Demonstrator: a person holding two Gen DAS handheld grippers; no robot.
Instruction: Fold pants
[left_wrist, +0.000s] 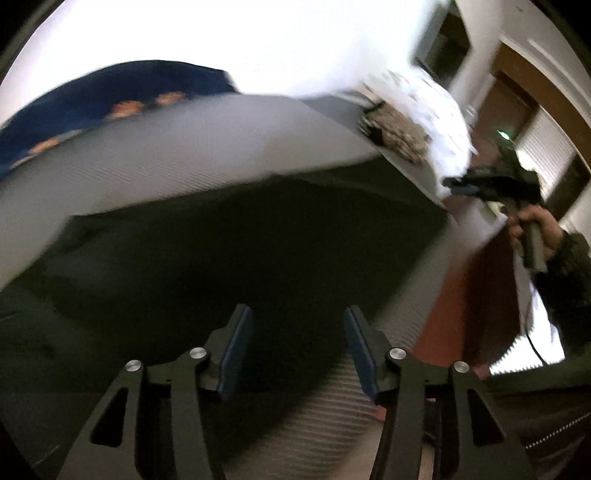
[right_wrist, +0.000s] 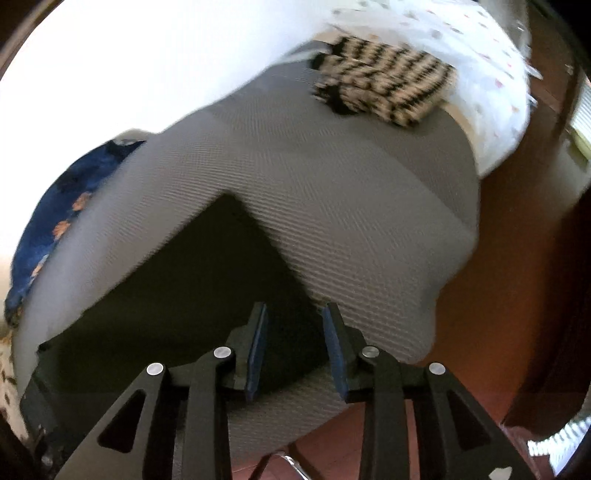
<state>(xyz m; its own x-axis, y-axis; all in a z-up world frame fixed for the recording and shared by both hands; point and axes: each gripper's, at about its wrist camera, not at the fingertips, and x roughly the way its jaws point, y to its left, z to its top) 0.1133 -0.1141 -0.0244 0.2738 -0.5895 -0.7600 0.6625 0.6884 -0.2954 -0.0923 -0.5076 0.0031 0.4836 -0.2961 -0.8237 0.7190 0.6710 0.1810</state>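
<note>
Pants (left_wrist: 240, 251): dark matt cloth, soft. Mattress cover (right_wrist: 332, 192): grey woven fabric, fine ribbed texture. Left gripper (left_wrist: 298, 345) and right gripper (right_wrist: 294, 343): matt black plastic, blue pads, shiny metal pivots. Floor (right_wrist: 517, 295): smooth reddish-brown.

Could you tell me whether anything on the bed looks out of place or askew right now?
Nothing stands out. The dark pants lie flat on the grey bed cover, and a striped knit item sits near the far end. Both grippers are open.
</note>
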